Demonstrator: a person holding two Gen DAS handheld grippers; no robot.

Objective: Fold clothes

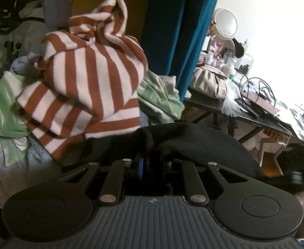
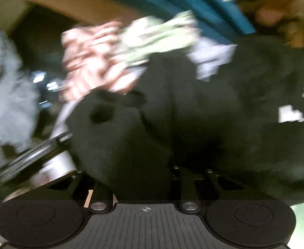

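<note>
A black garment (image 1: 193, 141) is bunched between the fingers of my left gripper (image 1: 151, 157), which is shut on it. The cloth drapes off to the right. Behind it a rust-and-cream striped top (image 1: 89, 78) lies heaped on green-and-white clothing (image 1: 162, 97) and a grey-blue blanket. The right wrist view is motion-blurred: the same black garment (image 2: 203, 114) fills the middle and covers my right gripper (image 2: 150, 166), so its fingers are hidden. The striped top (image 2: 89, 62) and green clothing (image 2: 162, 35) show behind, and the other gripper's body (image 2: 38, 155) sits at the lower left.
A teal curtain (image 1: 183, 31) hangs behind the pile. At the right a dark desk (image 1: 255, 120) carries a beige bag (image 1: 210, 83), a round mirror (image 1: 225, 22), bottles, cables and papers. A grey tub (image 1: 56, 8) sits at the top left.
</note>
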